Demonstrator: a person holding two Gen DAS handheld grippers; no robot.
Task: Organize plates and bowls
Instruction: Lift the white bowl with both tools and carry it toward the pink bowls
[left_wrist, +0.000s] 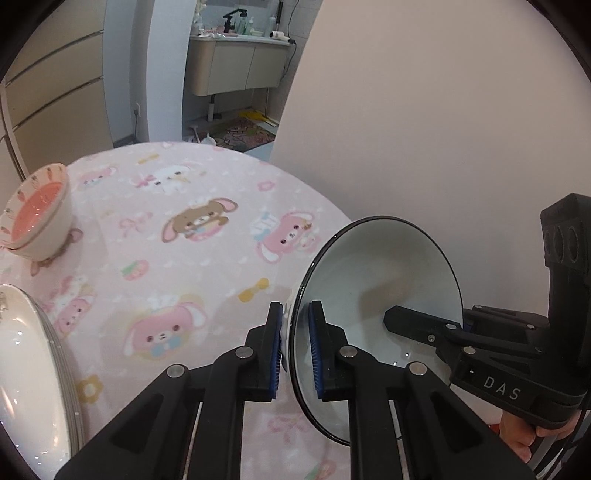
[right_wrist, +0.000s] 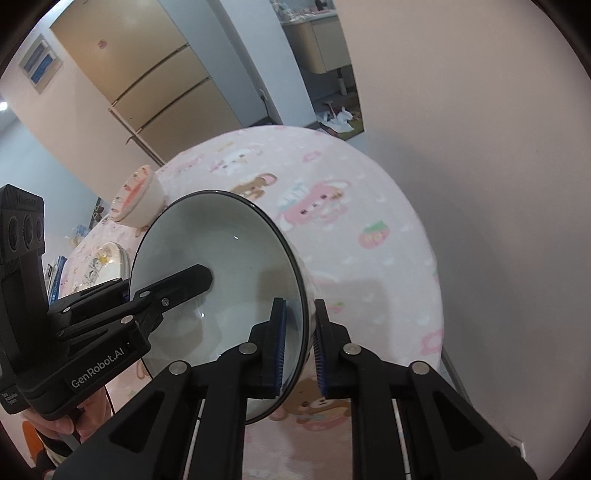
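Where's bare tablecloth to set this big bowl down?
Free: the tablecloth middle, between the carrot bowls and the held bowl, and its far end. Crowded: the left edge, with the carrot bowls and plate stack.

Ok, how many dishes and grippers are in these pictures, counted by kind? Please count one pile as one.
Large white ceramic bowl with a dark rim: 1
Small cream bowl with an orange inside: 1 (whether another is nested under it, I cannot tell)
Stack of white plates: 1
Black two-finger grippers: 2, the left gripper and the right gripper
Total: 5
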